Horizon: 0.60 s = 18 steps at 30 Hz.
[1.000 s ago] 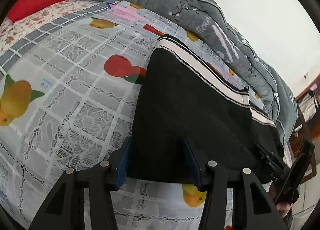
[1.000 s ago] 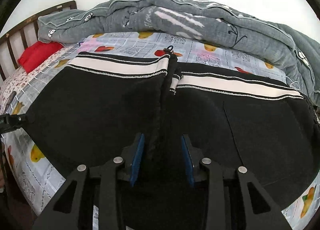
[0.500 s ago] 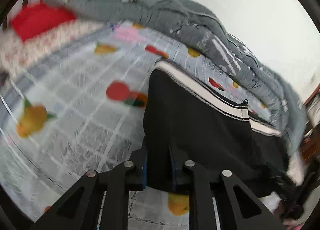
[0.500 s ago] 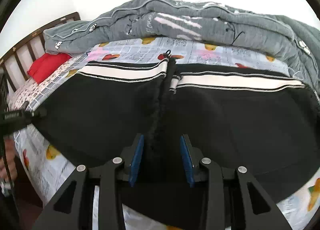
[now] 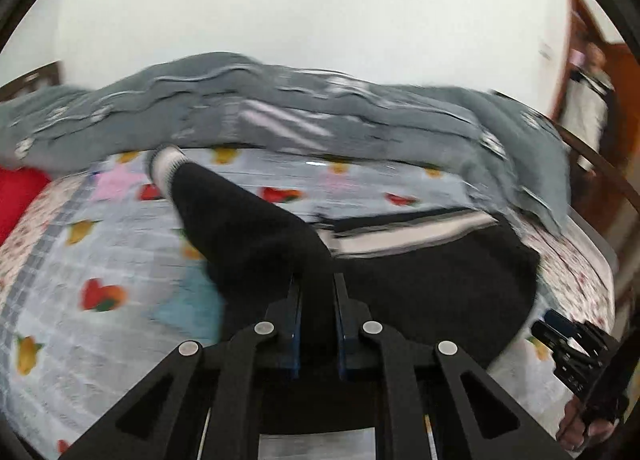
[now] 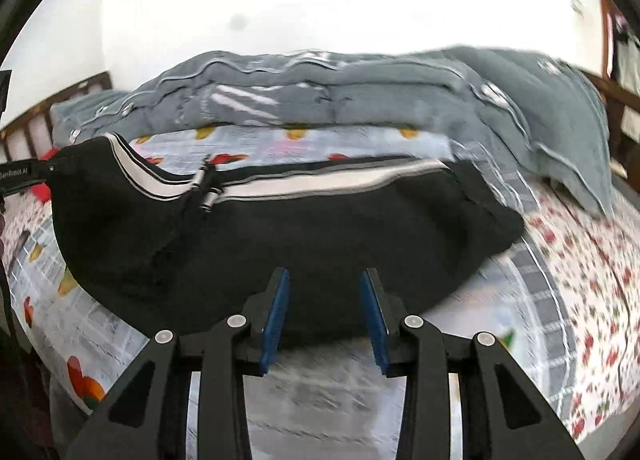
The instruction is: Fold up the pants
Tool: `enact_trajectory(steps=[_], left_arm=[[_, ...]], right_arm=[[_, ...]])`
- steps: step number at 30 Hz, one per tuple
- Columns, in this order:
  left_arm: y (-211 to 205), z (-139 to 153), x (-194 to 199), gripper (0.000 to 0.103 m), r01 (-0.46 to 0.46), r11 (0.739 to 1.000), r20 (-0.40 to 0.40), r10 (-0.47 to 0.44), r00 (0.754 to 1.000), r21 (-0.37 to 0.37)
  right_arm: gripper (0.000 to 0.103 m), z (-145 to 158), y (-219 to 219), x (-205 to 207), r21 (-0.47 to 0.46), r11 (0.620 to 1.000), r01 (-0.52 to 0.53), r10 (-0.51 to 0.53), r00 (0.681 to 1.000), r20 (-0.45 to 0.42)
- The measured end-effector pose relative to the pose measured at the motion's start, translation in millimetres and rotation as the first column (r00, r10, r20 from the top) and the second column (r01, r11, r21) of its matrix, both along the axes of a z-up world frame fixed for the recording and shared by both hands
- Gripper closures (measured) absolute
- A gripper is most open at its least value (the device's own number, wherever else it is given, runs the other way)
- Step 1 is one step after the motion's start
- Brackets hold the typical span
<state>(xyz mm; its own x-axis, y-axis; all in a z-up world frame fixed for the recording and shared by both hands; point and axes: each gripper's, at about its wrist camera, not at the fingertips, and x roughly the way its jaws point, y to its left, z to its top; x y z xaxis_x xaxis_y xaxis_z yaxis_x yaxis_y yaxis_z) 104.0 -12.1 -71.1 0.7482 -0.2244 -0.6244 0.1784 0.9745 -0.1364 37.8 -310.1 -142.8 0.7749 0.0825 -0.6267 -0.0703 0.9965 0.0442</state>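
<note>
Black pants (image 6: 304, 227) with a white striped waistband (image 6: 320, 183) lie across the fruit-print bed sheet (image 6: 100, 324). My left gripper (image 5: 316, 296) is shut on the pants' left edge (image 5: 248, 236) and holds it lifted off the sheet, so the cloth rises in a peak toward me. The rest of the pants lies flat at the right (image 5: 440, 284). My right gripper (image 6: 324, 300) is open over the near edge of the pants, with nothing between its blue pads (image 6: 276, 316). The left gripper's tip shows at the far left of the right wrist view (image 6: 24, 175).
A rumpled grey quilt (image 6: 340, 95) runs along the back of the bed against the white wall. A red pillow (image 5: 16, 191) lies at the left by the wooden headboard (image 6: 40, 123). A floral sheet (image 6: 580, 280) covers the right side. A wooden door (image 5: 600, 71) stands at the right.
My left gripper closed on the pants' left edge and lifted it up and toward the right. My right gripper stayed open and drew back to the pants' near edge.
</note>
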Motion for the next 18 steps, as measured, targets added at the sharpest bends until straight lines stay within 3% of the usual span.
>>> enact_trajectory(steps=[4,7,11,15,18], left_arm=[[-33.5,-22.6,4.9,0.092,0.081,0.996,-0.068,-0.084,0.994,-0.049],[-44.2,-54.7,16.3,0.092,0.097,0.989,-0.177,-0.116,0.977,-0.114],[-44.3,-61.5,4.3,0.090,0.129,0.986,-0.170,-0.146,0.975,-0.104],[-24.6,-47.6,-17.0,0.074,0.187,0.969,-0.129,-0.209,0.969,-0.161],[1.3,-38.5,-45.6,0.045,0.175,0.979,-0.031,-0.179,0.983,-0.108]], right_arm=[[0.066,-2.7,-22.1,-8.4,-0.017,0.999,0.034,-0.034,0.999,-0.003],[0.066,-2.6,-31.7,-14.7,-0.001,0.997,0.071,-0.071,0.997,0.002],[0.061,-0.4,-25.6,-21.1,0.018,0.998,0.053,-0.054,0.999,0.006],[0.060,3.8,-3.3,-10.6,0.003,1.000,0.007,-0.007,1.000,0.013],[0.056,9.3,15.9,4.5,0.057,0.997,-0.042,0.041,0.999,0.020]])
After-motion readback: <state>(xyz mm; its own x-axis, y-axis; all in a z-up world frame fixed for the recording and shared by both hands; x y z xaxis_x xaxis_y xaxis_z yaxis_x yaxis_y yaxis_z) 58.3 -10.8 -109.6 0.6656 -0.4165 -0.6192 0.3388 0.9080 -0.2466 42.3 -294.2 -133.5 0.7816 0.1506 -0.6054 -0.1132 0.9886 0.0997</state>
